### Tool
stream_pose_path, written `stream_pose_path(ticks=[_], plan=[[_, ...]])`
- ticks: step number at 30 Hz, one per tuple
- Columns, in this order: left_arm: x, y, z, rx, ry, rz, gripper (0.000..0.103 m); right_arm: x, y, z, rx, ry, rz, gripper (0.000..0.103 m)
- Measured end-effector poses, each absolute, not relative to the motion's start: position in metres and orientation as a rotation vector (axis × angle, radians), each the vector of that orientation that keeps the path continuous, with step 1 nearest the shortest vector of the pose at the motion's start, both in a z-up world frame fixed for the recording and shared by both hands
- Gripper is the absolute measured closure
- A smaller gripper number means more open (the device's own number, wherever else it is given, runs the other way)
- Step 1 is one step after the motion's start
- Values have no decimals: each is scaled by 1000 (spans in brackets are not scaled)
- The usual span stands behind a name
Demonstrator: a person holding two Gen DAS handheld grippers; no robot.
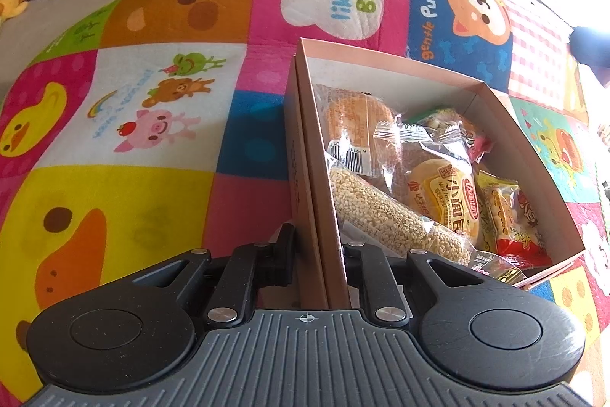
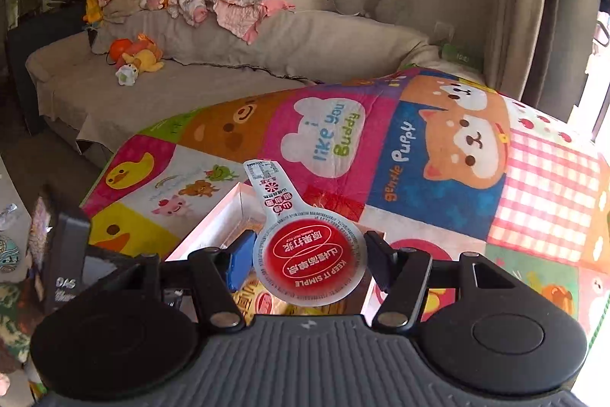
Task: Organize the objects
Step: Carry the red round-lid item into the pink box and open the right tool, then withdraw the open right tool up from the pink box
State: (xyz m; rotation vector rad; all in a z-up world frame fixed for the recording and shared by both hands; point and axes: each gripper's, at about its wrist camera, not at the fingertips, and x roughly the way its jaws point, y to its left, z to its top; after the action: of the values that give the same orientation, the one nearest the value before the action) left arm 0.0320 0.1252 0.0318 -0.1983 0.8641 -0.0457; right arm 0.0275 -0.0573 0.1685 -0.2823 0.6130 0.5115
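- The left gripper [image 1: 318,254] is clamped on the near left wall of the one pink cardboard box [image 1: 312,155], one finger outside the wall and one inside.
- The right gripper [image 2: 309,254] holds one red round lollipop-shaped snack packet [image 2: 310,264] between its pads, above the box's near end; the packet's clear tab points away over the box.
- Inside the box lie about six wrapped snacks: one puffed-grain bar [image 1: 392,216] along the left wall, two buns in clear wrap [image 1: 358,124], and several small candy packets [image 1: 507,212] toward the right wall.
- The box rests on one cartoon-animal quilt [image 1: 152,124].
- Beyond the box, one grey sofa [image 2: 126,94] carries strewn baby clothes and a plush toy [image 2: 141,61].
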Motion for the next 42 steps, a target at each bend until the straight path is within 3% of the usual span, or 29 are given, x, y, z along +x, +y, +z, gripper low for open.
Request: stream_pose_path(ticks=[10, 14, 17, 24, 35, 42], plan=[[32, 126, 32, -207, 862, -43, 85, 76, -17, 136, -370, 670, 567, 41], [32, 126, 32, -209, 862, -41, 85, 81, -22, 128, -378, 655, 516, 33], [32, 126, 32, -209, 861, -40, 85, 77, -36, 124, -385, 652, 492, 33], [32, 124, 33, -201, 861, -31, 86, 41, -84, 114, -341, 668, 492, 33], [25, 123, 33, -231, 846, 6, 85, -26, -147, 94, -150, 690, 370, 20], [-38, 107, 80, -163, 604, 61, 88, -75, -182, 103, -26, 637, 275, 16]])
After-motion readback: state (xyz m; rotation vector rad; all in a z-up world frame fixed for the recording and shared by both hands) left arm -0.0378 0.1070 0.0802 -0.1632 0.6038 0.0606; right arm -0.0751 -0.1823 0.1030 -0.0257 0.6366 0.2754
